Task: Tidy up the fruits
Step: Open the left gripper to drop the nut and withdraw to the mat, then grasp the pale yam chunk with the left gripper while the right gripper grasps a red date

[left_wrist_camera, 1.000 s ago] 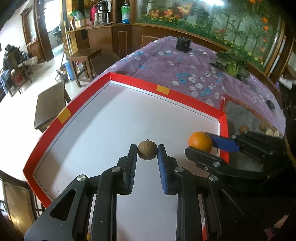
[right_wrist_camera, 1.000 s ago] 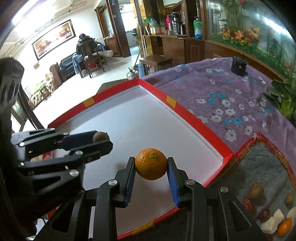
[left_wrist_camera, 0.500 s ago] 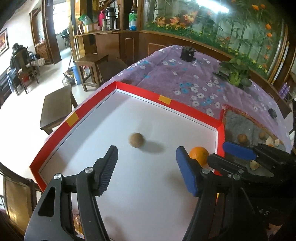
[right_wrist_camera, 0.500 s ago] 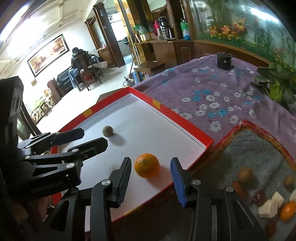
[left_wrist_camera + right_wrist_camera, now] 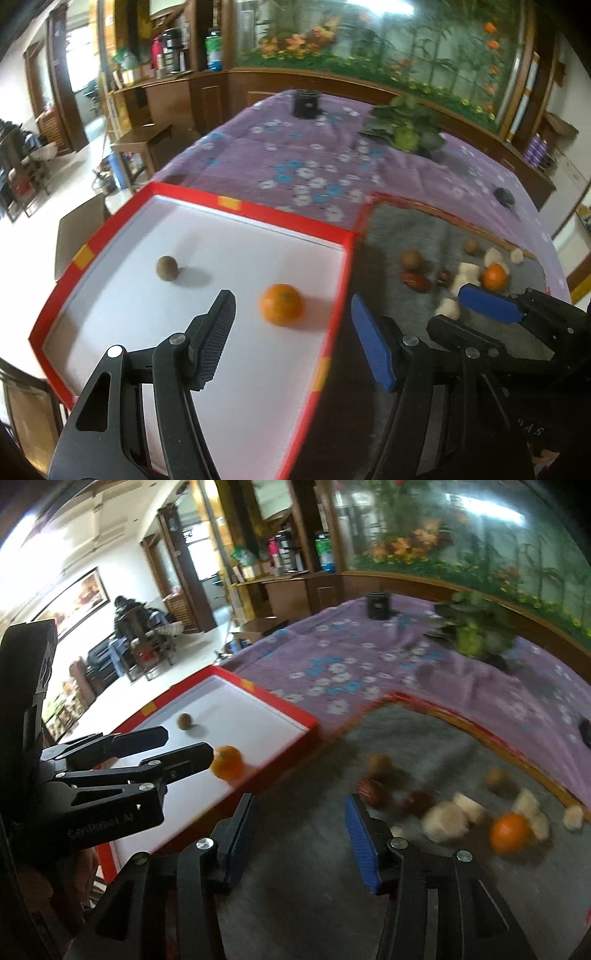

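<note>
Both our grippers, left (image 5: pixel 293 338) and right (image 5: pixel 299 840), gape wide, empty; the orange (image 5: pixel 281 304) ahead of our left jaws could roll.

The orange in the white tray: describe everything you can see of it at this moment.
The orange is a small, round, bright fruit with a dull, finely dimpled skin and a faint stem dimple on top. It rests loose on the white floor of the red-rimmed tray, near the rim on the side facing the grey mat, and casts a soft shadow toward that rim. Nothing grips it: the left tool hangs open on the near side of it, apart. A small brown fruit lies apart, farther left.
</note>
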`<state>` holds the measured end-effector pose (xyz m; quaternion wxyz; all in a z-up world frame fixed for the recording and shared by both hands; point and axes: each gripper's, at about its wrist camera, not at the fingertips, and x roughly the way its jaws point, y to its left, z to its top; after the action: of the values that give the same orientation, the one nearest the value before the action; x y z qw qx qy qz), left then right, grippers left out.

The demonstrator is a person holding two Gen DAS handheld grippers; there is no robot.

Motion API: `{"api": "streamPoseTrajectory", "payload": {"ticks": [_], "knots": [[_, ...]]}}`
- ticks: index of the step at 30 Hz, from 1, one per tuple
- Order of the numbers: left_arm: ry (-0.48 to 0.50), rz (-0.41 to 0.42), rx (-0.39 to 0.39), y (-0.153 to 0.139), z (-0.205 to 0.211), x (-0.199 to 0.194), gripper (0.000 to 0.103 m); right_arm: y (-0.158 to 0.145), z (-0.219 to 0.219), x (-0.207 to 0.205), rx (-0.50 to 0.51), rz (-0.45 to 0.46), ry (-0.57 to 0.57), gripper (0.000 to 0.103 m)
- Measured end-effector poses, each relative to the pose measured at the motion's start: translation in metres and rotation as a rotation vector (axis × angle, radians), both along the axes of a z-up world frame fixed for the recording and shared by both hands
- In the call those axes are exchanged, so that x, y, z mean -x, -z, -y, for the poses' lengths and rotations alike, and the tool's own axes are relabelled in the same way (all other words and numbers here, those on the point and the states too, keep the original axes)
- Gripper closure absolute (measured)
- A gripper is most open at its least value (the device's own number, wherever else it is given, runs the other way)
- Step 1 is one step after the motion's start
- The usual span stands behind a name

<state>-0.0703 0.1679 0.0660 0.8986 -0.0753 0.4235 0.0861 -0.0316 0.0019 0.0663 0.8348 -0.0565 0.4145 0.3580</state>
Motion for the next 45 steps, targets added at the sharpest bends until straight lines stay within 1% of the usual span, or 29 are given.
{"api": "streamPoseTrajectory", "payload": {"ticks": [7, 15, 19, 24, 28, 31, 33, 35, 37, 41, 42, 43, 45], "knots": [[0.069, -0.009, 0.013, 0.001, 0.037, -0.010, 0.037, 0.008, 0.056, 0.003, 0.016, -0.005, 0.101, 0.055], [0.116, -0.051, 0.020, 0.012, 0.065, -0.023, 0.037, 0.018, 0.107, 0.004, 0.024, -0.016, 0.187, 0.053], [0.157, -0.064, 0.002, 0.016, 0.081, -0.029, 0.037, 0.024, 0.122, 0.003, 0.027, -0.033, 0.206, 0.053], [0.221, -0.094, 0.004, 0.025, 0.102, -0.036, 0.037, 0.026, 0.137, 0.002, 0.007, -0.041, 0.224, 0.053], [0.235, -0.113, -0.015, 0.032, 0.114, -0.043, 0.037, 0.028, 0.145, 0.001, 0.009, -0.044, 0.235, 0.052], [0.219, -0.113, -0.034, 0.035, 0.118, -0.047, 0.037, 0.028, 0.153, 0.002, -0.002, -0.047, 0.248, 0.052], [0.233, -0.109, -0.037, 0.036, 0.124, -0.046, 0.037, 0.028, 0.159, 0.001, -0.012, -0.052, 0.257, 0.052], [0.286, -0.119, -0.029, 0.039, 0.135, -0.045, 0.037, 0.028, 0.163, 0.001, -0.016, -0.052, 0.264, 0.052], [0.317, -0.131, -0.015, 0.042, 0.141, -0.045, 0.037, 0.028, 0.168, 0.000, -0.021, -0.052, 0.275, 0.052], [0.385, -0.163, 0.100, 0.047, 0.151, -0.043, 0.037, 0.027, 0.174, 0.000, -0.037, -0.058, 0.286, 0.052], [0.401, -0.166, 0.113, 0.046, 0.153, -0.042, 0.037, 0.027, 0.176, 0.000, -0.035, -0.058, 0.290, 0.052], [0.402, -0.159, 0.113, 0.044, 0.154, -0.040, 0.038, 0.027, 0.177, -0.001, -0.035, -0.058, 0.296, 0.052], [0.357, -0.104, 0.104, 0.032, 0.145, -0.036, 0.037, 0.027, 0.180, -0.001, -0.048, -0.062, 0.301, 0.052]]}}
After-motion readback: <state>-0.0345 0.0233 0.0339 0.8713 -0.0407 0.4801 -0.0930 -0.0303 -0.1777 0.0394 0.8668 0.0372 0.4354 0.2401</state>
